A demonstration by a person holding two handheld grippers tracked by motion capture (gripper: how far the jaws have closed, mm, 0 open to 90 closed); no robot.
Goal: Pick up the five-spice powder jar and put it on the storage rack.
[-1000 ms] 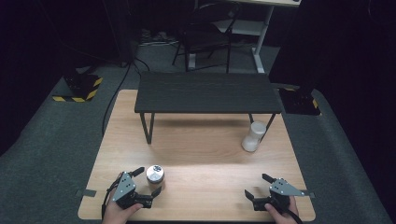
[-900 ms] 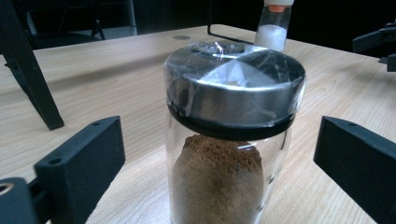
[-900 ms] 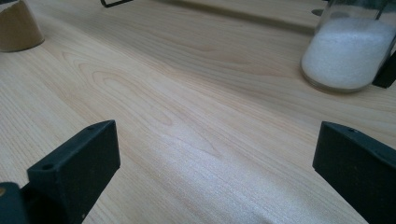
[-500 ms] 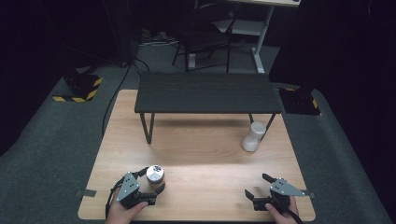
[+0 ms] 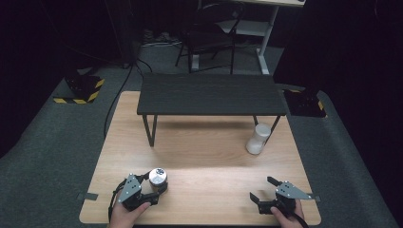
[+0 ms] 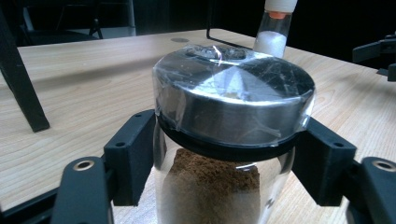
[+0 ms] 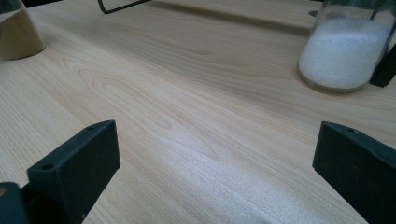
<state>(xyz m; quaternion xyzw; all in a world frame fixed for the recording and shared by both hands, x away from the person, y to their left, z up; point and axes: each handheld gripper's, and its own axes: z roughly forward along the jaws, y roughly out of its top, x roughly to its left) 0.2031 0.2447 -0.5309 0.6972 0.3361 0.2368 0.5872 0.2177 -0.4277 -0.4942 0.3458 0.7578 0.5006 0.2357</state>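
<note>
The jar (image 6: 232,154) between the jaws of the left tongs (image 5: 151,190) is clear glass with brown powder inside, a shiny silver lid (image 6: 233,100) under clear film, and a black ring beneath the lid. The left tongs are black with a grey plate on top. The right tongs (image 5: 264,187) are black too, with the same grey plate. The table (image 5: 209,161) under both is pale wood with fine darker grain lines. Ahead of the right tongs, the bottle (image 5: 259,138) is clear, holds white grains, and has a white cap over an orange band. The shelf (image 5: 211,93) beyond both tongs is black. The floor (image 5: 52,142) is dark grey, with yellow-and-black striped blocks (image 5: 83,90).
</note>
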